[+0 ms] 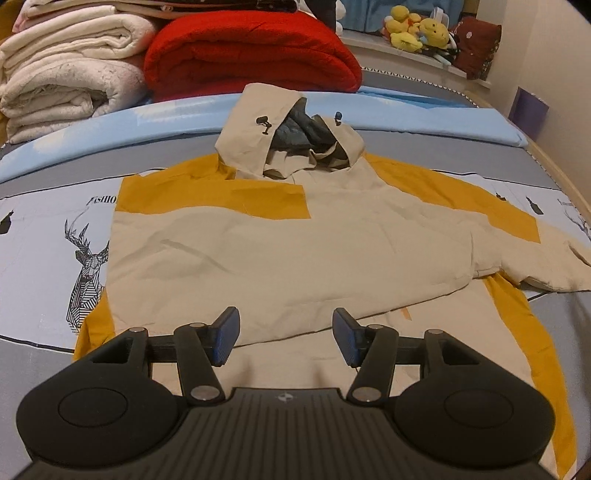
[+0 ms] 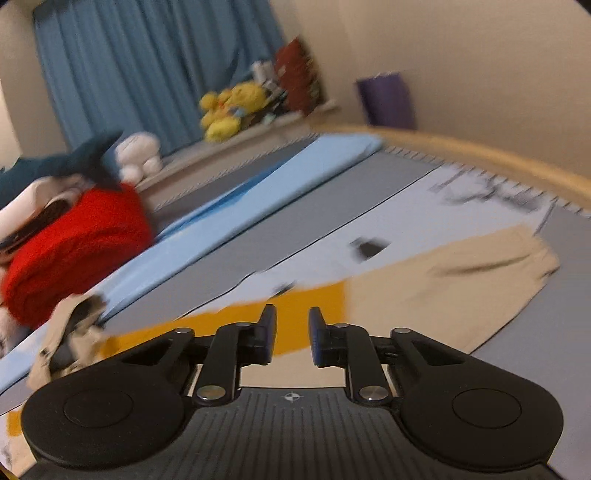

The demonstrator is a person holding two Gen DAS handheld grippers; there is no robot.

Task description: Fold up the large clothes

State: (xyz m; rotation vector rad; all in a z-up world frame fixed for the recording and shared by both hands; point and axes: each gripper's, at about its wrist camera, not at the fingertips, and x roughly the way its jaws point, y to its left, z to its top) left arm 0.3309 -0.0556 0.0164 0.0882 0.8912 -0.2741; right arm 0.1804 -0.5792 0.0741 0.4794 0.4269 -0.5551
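A beige and mustard-yellow hooded jacket (image 1: 295, 251) lies flat on the bed, hood (image 1: 284, 133) at the far end. One sleeve is folded across the body; the other sleeve (image 1: 535, 251) stretches out to the right. My left gripper (image 1: 286, 336) is open and empty, just above the jacket's near hem. In the blurred right wrist view, my right gripper (image 2: 291, 334) is open and empty above the jacket's yellow shoulder part (image 2: 310, 306), with the beige sleeve (image 2: 461, 280) stretching to the right.
A red folded blanket (image 1: 251, 51) and white folded blankets (image 1: 62, 74) are stacked at the bed's far end. Plush toys (image 1: 417, 29) sit on a ledge behind. The bed's wooden edge (image 2: 480, 155) runs along the right side, by a wall.
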